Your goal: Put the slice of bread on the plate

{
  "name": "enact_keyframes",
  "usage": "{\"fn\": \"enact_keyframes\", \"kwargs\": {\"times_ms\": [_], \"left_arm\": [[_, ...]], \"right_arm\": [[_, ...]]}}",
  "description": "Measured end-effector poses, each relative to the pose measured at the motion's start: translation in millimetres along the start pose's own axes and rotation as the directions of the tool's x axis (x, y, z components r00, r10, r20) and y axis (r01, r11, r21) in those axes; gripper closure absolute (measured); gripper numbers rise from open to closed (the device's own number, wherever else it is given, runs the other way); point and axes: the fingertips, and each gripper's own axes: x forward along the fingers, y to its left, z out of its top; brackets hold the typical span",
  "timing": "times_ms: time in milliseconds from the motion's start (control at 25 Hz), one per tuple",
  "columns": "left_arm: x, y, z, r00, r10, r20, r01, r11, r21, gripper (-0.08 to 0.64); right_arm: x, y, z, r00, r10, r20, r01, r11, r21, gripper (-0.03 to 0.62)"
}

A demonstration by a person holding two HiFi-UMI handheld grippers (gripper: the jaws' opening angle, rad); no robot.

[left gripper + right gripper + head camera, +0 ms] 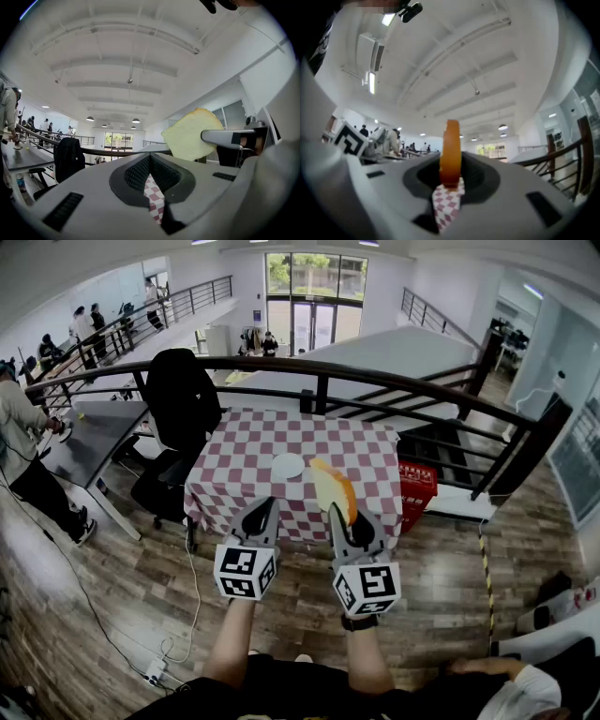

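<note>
A slice of bread with an orange crust stands upright on edge, and my right gripper is shut on its lower part, over the near edge of the checked table. In the right gripper view the bread slice rises edge-on between the jaws. The left gripper view shows the pale face of the bread up at the right. A small white plate lies on the cloth, just left of and beyond the bread. My left gripper hangs beside the right one, shut, with nothing in it.
A black office chair stands at the table's left side. A red crate sits on the floor at its right. A dark railing runs behind. A grey desk with people nearby is at the far left.
</note>
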Motion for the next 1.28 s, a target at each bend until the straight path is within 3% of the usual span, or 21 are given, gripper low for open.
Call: {"fn": "enact_keyframes", "kwargs": {"times_ms": [240,520,640,760,1280], "left_arm": [[2,-25,-28,0.999,-0.008,-0.04,0.009,1.0,0.021,0.541],[16,-10,-40,0.999,0.007,-0.051,-0.007,1.0,0.002,0.541],[39,0,-53,0.999,0.004,-0.053,-0.007,0.999,-0.041,0.541],[72,13,-61,0.998,-0.024,-0.057,0.022,0.999,-0.035,0.541],[217,166,-40,1.0,-0.011,-0.021,0.01,0.999,-0.052,0.541]], "right_arm": [[-10,-13,-22,1.0,0.015,-0.018,-0.014,0.999,0.029,0.491],[7,-15,-38,0.999,0.027,-0.036,-0.026,0.999,0.045,0.491],[26,-19,-57,0.998,0.02,-0.065,-0.015,0.998,0.064,0.491],[56,-24,-76,0.996,0.012,-0.093,-0.005,0.997,0.075,0.491],[265,-44,-96,0.994,0.008,-0.111,-0.001,0.998,0.063,0.489]]}}
